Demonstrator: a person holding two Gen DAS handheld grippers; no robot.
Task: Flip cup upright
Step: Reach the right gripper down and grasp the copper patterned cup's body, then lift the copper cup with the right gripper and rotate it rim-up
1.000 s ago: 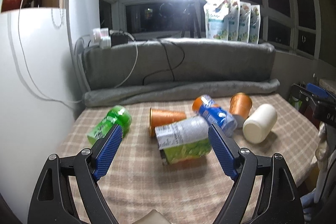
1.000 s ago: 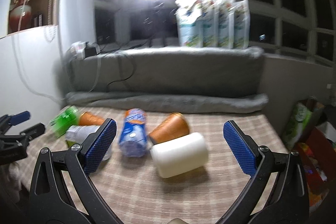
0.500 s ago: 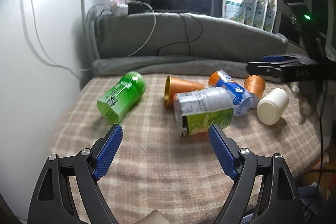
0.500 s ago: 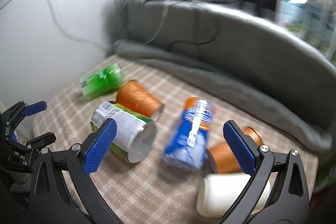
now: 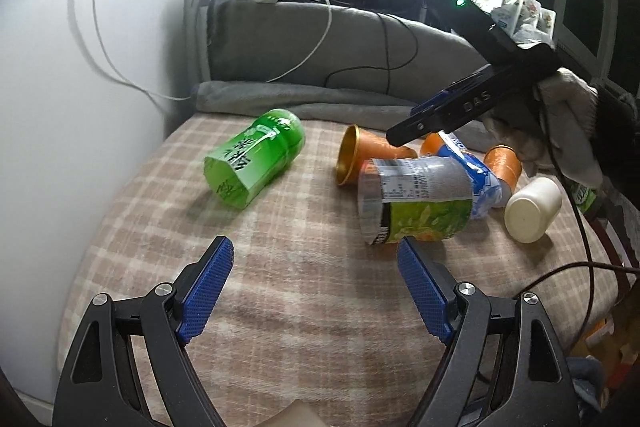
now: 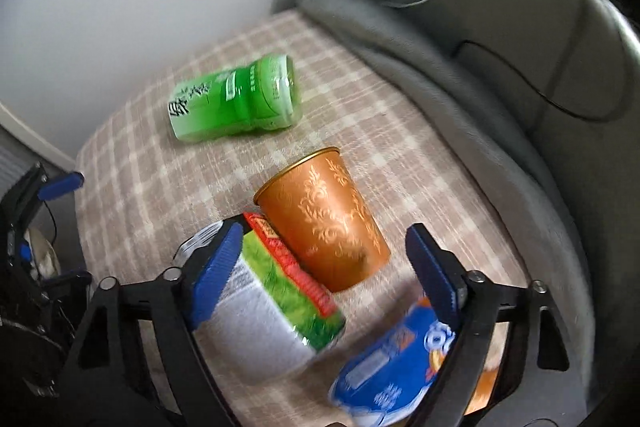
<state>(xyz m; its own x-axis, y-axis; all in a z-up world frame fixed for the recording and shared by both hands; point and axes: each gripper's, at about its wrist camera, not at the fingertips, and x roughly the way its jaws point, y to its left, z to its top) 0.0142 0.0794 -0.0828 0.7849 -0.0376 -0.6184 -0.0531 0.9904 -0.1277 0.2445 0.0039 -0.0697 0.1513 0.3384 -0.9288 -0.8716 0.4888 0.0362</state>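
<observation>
An orange cup (image 6: 328, 219) with a gold rim lies on its side on the checked table, mouth toward the green cup. It also shows in the left wrist view (image 5: 360, 157). My right gripper (image 6: 324, 267) is open and hovers over the orange cup's base end, its jaws on either side and apart from the cup. In the left wrist view the right gripper (image 5: 440, 115) hangs above the cup. My left gripper (image 5: 316, 287) is open and empty, low over the near part of the table.
A green cup (image 5: 256, 157), a green-and-white cup (image 5: 416, 203), a blue cup (image 5: 476, 179), a second orange cup (image 5: 504, 163) and a cream cup (image 5: 532, 209) lie on their sides. The checked table (image 5: 280, 307) ends at a grey cushion (image 5: 320, 43) behind and a white wall on the left.
My right gripper has swung in and down over the orange cup. My left gripper has pulled back a little and tilted. The cups have not moved.
</observation>
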